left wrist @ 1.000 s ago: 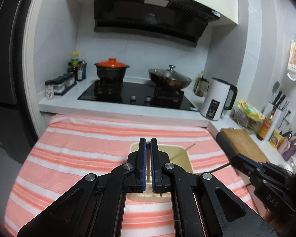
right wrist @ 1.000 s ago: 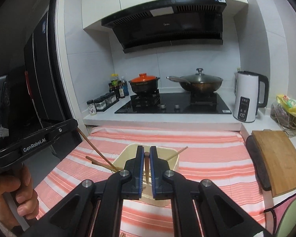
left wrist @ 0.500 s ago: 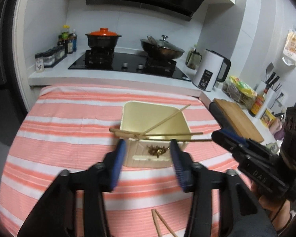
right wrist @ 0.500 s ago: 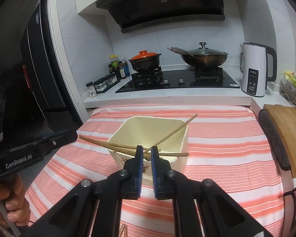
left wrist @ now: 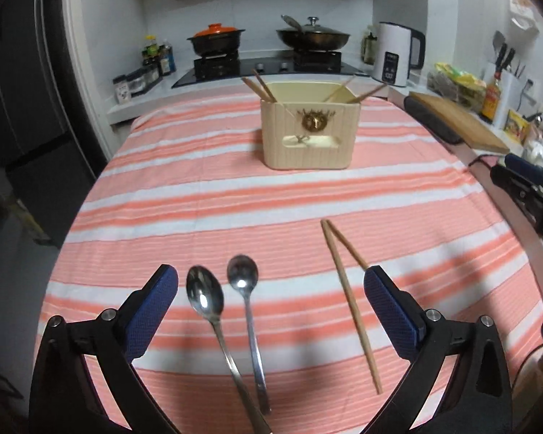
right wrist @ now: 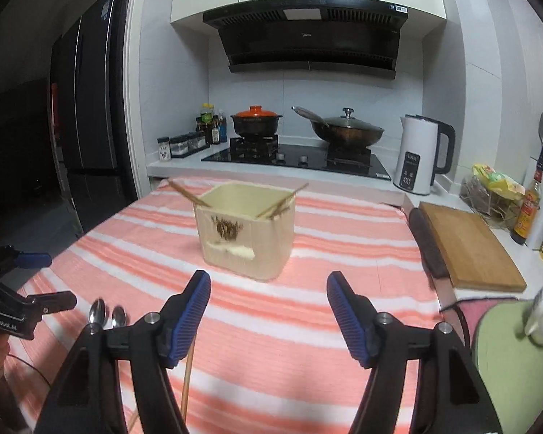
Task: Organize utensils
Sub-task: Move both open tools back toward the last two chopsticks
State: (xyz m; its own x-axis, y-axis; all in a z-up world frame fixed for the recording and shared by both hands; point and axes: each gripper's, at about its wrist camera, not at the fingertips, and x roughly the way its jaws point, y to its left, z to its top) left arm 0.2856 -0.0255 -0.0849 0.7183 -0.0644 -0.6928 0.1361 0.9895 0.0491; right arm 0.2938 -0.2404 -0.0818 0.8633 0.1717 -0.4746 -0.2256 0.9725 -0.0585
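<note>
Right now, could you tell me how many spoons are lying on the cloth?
2. Both lie side by side near the front edge: the left spoon and the right spoon, handles toward the camera. None seem hidden.

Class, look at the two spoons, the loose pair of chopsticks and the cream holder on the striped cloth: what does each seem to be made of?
The two shiny spoons look like polished metal, likely steel: bright mirror glints. The tan chopsticks look like bamboo or wood: matte, pale brown. The cream ribbed utensil holder seems plastic, possibly ceramic: smooth, even colour, moulded ribs.
</note>
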